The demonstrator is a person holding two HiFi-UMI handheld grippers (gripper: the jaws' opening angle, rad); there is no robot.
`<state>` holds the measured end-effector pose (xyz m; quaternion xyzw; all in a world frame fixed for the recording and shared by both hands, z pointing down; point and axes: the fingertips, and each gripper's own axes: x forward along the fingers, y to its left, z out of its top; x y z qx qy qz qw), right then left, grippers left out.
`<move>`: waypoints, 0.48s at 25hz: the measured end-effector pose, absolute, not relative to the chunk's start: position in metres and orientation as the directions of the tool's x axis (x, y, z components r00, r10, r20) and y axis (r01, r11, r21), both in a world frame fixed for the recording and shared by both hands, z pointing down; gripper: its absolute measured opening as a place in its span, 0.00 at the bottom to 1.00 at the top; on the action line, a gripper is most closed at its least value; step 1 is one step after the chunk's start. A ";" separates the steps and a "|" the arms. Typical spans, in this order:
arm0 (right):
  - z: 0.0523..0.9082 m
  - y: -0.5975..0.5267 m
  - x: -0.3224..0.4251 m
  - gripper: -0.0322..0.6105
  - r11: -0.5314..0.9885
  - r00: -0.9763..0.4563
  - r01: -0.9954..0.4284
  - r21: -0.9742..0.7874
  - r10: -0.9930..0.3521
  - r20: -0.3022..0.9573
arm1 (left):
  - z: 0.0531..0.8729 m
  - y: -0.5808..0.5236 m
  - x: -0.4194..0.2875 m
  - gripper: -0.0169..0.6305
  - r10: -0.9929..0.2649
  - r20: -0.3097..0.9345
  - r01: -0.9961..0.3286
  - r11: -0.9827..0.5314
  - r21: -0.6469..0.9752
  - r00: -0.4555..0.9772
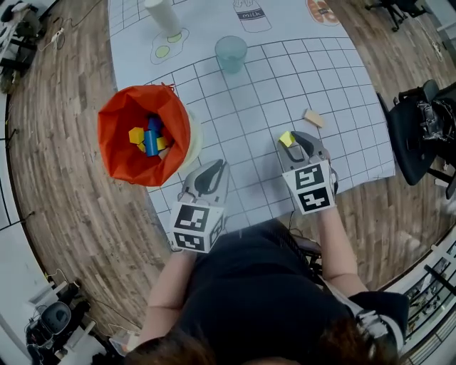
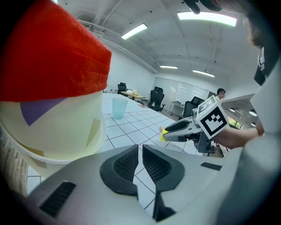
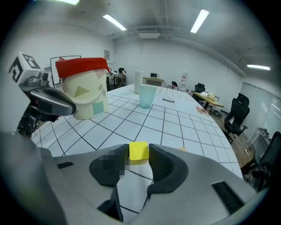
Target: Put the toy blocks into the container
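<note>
A round container with an orange liner (image 1: 108, 114) stands at the mat's left edge, holding several yellow and blue blocks (image 1: 149, 137). My left gripper (image 1: 214, 167) sits just right of it, low over the mat, shut with nothing between its pads (image 2: 127, 163). The container's pale wall (image 2: 52, 127) fills the left gripper view. My right gripper (image 1: 293, 138) rests on the mat farther right, its pads pressed on a yellow block (image 1: 286, 139) (image 3: 138, 150). A tan block (image 1: 313, 117) lies loose just beyond it.
A teal cup (image 1: 231, 53) and a white cylinder (image 1: 162, 16) stand farther back on the gridded mat (image 1: 249, 100). The mat's front edge lies close to the person. A black office chair (image 1: 420, 132) is off to the right.
</note>
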<state>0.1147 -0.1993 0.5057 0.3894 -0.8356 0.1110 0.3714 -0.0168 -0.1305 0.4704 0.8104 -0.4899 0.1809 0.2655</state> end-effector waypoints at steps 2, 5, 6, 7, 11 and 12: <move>0.494 -0.199 0.111 0.29 0.685 -0.431 -0.720 0.113 -0.569 0.701 | 0.463 -0.126 -0.014 0.07 -0.693 0.544 -0.881 -0.382 0.279 0.473; 0.473 -0.196 0.100 0.29 0.711 -0.459 -0.694 0.118 -0.562 0.688 | 0.448 -0.120 -0.013 0.07 -0.692 0.524 -0.868 -0.384 0.316 0.497; 0.466 -0.195 0.095 0.29 0.720 -0.472 -0.684 0.117 -0.560 0.681 | 0.442 -0.119 -0.014 0.07 -0.696 0.516 -0.866 -0.384 0.320 0.499; 0.457 -0.195 0.090 0.29 0.730 -0.488 -0.674 0.116 -0.557 0.673 | 0.435 -0.117 -0.016 0.07 -0.703 0.507 -0.866 -0.384 0.320 0.499; 0.423 -0.189 0.064 0.29 0.774 -0.551 -0.623 0.110 -0.535 0.641 | 0.408 -0.112 -0.028 0.07 -0.740 0.473 -0.877 -0.369 0.308 0.477; 0.414 -0.187 0.057 0.29 0.786 -0.566 -0.609 0.109 -0.526 0.635 | 0.402 -0.110 -0.032 0.07 -0.751 0.466 -0.882 -0.363 0.299 0.467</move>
